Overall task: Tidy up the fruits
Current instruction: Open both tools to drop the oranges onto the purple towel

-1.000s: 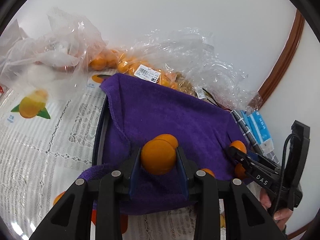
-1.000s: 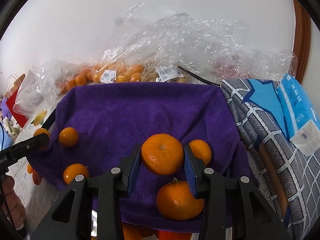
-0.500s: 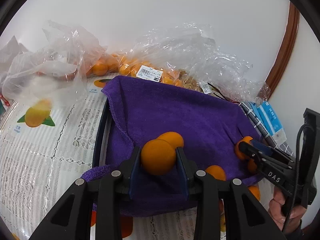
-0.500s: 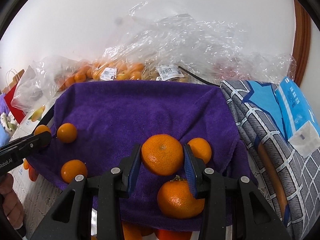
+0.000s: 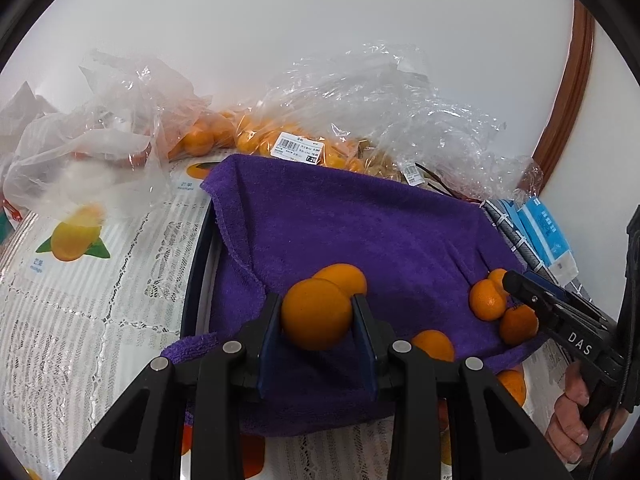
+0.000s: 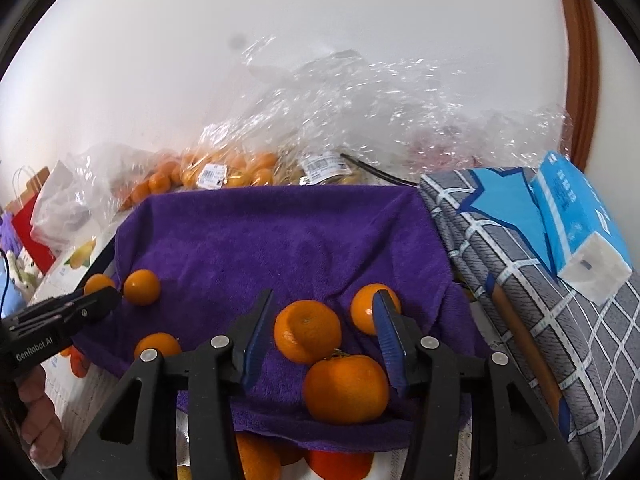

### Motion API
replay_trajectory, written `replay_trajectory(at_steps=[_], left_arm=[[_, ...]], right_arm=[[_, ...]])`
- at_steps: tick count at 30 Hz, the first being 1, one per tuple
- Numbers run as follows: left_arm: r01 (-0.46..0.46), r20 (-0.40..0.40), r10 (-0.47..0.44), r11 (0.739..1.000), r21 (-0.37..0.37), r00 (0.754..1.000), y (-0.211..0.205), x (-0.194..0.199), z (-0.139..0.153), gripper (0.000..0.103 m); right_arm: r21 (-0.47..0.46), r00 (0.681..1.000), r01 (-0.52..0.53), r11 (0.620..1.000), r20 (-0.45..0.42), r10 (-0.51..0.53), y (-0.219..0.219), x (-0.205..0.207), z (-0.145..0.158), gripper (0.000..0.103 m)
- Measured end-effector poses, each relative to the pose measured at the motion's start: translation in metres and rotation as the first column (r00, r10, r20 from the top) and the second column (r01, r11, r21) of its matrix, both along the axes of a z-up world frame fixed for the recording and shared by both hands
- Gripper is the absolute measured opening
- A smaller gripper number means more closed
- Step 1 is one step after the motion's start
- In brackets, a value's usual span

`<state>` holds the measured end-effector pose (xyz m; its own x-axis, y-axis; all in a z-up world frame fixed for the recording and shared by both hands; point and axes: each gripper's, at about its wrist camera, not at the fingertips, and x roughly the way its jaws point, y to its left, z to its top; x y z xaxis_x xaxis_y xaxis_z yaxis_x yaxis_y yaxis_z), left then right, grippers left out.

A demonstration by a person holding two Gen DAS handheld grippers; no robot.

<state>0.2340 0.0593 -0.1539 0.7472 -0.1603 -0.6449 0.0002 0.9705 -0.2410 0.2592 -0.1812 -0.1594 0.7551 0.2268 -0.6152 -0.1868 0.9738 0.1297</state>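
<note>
My left gripper (image 5: pixel 316 316) has its jaws clamped on a small mandarin (image 5: pixel 315 314) over the purple towel (image 5: pixel 360 232). My right gripper (image 6: pixel 320 336) jaws are spread wide around a loose mandarin (image 6: pixel 307 330) lying on that towel.

A fuzzy, matt purple terry towel (image 6: pixel 288 236) fills mid-frame. Small orange mandarins (image 6: pixel 307 331) on it have dimpled, faintly glossy peel. Crinkled clear plastic bags (image 6: pixel 360 112) glint in the upper frame. At right, a grey checked cloth (image 6: pixel 532 280) looks woven and matt; a blue tissue pack (image 6: pixel 576 216) is shiny film.
</note>
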Motion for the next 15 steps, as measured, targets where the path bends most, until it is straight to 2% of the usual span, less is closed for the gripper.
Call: replay_trajectory(at_steps=[7,9,11,13,15], left_arm=[[0.007,0.003,-0.007,1.000,0.006,1.000,-0.001,0.001,0.000,0.032],[0.014,0.005,-0.014,1.000,0.005,1.000,-0.002,0.001,0.000,0.033],[0.029,0.017,-0.029,1.000,-0.009,0.999,-0.002,-0.001,0.002,0.037],[0.031,0.033,-0.031,0.999,-0.024,0.999,-0.001,-0.002,0.004,0.048],[0.033,0.039,-0.031,0.999,-0.041,0.999,0.001,-0.003,0.006,0.048]], right_arm=[[-0.032,0.999,0.038,0.999,0.035,-0.037,-0.002,-0.013,0.008,0.049],[-0.036,0.996,0.045,0.998,0.073,-0.043,-0.003,-0.022,0.017,0.049],[-0.038,0.993,0.068,0.997,0.099,-0.064,-0.004,-0.030,0.023,0.049],[-0.021,0.991,0.100,0.995,0.086,-0.098,-0.008,-0.039,0.024,0.049],[0.003,0.994,0.097,0.995,0.048,-0.097,-0.013,-0.045,0.022,0.049]])
